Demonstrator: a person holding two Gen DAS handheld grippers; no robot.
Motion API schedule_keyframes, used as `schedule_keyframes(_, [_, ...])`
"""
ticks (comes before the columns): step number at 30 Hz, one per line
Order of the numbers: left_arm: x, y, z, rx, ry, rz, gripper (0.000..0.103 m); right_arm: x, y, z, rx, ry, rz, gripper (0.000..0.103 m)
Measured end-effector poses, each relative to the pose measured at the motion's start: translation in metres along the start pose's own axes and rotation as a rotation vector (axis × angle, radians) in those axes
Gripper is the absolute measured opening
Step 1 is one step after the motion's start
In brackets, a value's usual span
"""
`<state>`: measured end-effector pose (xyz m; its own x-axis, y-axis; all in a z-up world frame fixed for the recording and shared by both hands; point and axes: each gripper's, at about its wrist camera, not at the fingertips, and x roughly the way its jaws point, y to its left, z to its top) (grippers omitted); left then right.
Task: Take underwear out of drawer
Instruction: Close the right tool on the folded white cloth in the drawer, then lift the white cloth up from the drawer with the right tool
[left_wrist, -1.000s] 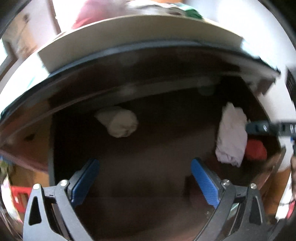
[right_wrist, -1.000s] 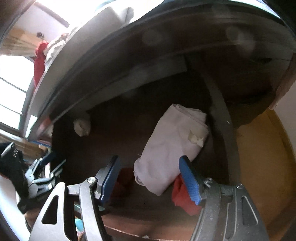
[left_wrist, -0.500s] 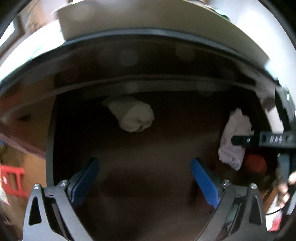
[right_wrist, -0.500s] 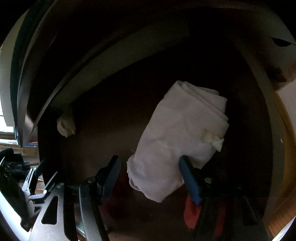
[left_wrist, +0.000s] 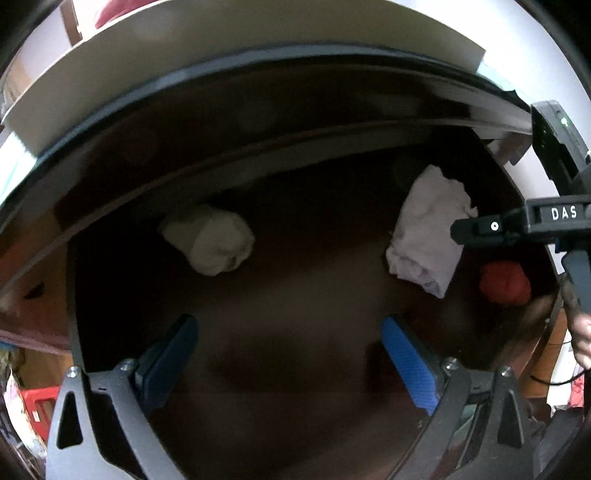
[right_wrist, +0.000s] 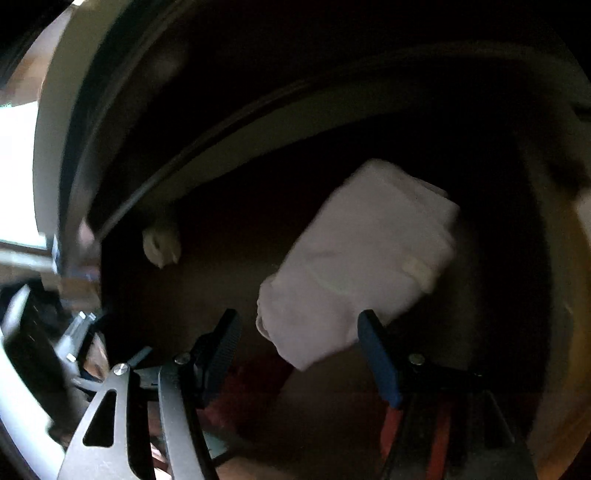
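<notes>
The dark wooden drawer (left_wrist: 74, 317) stands open. A folded pale pink underwear piece (left_wrist: 428, 236) lies at its right side; in the right wrist view the underwear (right_wrist: 362, 266) lies just beyond my fingertips. My right gripper (right_wrist: 299, 343) is open over its near end, inside the drawer, not touching that I can tell. A rolled white cloth (left_wrist: 210, 243) lies at the drawer's back left, also in the right wrist view (right_wrist: 160, 245). A red cloth (left_wrist: 504, 282) lies at the right front. My left gripper (left_wrist: 288, 350) is open and empty over the drawer's bare middle.
A white tabletop edge (left_wrist: 221, 44) overhangs the drawer's back. The drawer's right wall (right_wrist: 569, 295) stands close to the pink piece. The right gripper's body (left_wrist: 517, 221) shows at the right of the left wrist view.
My right gripper has pushed deeper into the drawer, toward the pink underwear. The left gripper shifted a little, staying open over the drawer.
</notes>
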<state>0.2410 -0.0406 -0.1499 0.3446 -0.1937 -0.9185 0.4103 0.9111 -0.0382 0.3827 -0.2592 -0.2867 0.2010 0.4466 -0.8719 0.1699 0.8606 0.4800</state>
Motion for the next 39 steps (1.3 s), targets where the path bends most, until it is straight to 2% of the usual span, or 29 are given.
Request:
schedule_keyframes(2, [0.0, 0.003, 0.001, -0.004, -0.003, -0.003, 0.101, -0.007, -0.008, -0.004, 0.063, -0.027, -0.004, 0.068])
schedule_keyframes(6, [-0.005, 0.009, -0.001, 0.006, -0.008, 0.037, 0.101, 0.005, -0.009, 0.0, 0.111, -0.012, -0.083, 0.068])
schedule_keyframes(10, [-0.01, 0.023, -0.008, 0.001, -0.007, 0.061, 0.101, 0.022, -0.006, 0.015, 0.16, -0.003, -0.081, 0.069])
schedule_keyframes(13, [-0.009, 0.023, -0.011, 0.022, 0.008, 0.038, 0.101, 0.026, 0.004, 0.024, 0.145, -0.049, -0.093, 0.074])
schedule_keyframes(15, [-0.007, 0.018, -0.012, 0.049, 0.019, 0.018, 0.101, 0.033, 0.014, 0.024, 0.087, -0.027, -0.147, 0.076])
schedule_keyframes(17, [-0.004, 0.01, -0.012, 0.071, 0.029, -0.006, 0.101, 0.037, 0.02, 0.025, 0.057, 0.001, -0.157, 0.076])
schedule_keyframes(19, [-0.002, 0.002, -0.012, 0.084, 0.04, -0.038, 0.101, 0.036, 0.018, 0.025, 0.071, -0.017, -0.149, 0.075])
schedule_keyframes(20, [0.0, -0.002, -0.012, 0.095, 0.052, -0.056, 0.101, 0.036, 0.018, 0.025, 0.077, -0.028, -0.148, 0.06])
schedule_keyframes(21, [0.003, -0.008, -0.011, 0.116, 0.063, -0.071, 0.101, 0.036, 0.018, 0.026, 0.073, -0.03, -0.153, 0.032])
schedule_keyframes(22, [0.004, -0.012, -0.011, 0.133, 0.069, -0.077, 0.101, 0.038, 0.017, 0.026, 0.067, -0.022, -0.138, 0.027])
schedule_keyframes(25, [0.013, -0.023, -0.008, 0.164, 0.097, -0.083, 0.101, 0.04, 0.015, 0.029, 0.056, -0.006, -0.122, 0.022])
schedule_keyframes(28, [0.015, -0.019, -0.009, 0.162, 0.13, -0.121, 0.101, 0.032, 0.014, 0.027, 0.03, -0.045, -0.094, 0.017])
schedule_keyframes(33, [0.021, -0.034, -0.005, 0.207, 0.178, -0.174, 0.101, -0.004, 0.028, 0.013, -0.166, -0.14, -0.203, 0.016])
schedule_keyframes(36, [0.031, -0.047, -0.003, 0.262, 0.225, -0.212, 0.101, -0.022, 0.031, 0.009, -0.302, -0.15, -0.276, 0.016])
schedule_keyframes(39, [0.046, -0.051, -0.002, 0.247, 0.313, -0.244, 0.096, -0.021, 0.032, 0.011, -0.404, -0.129, -0.347, 0.016])
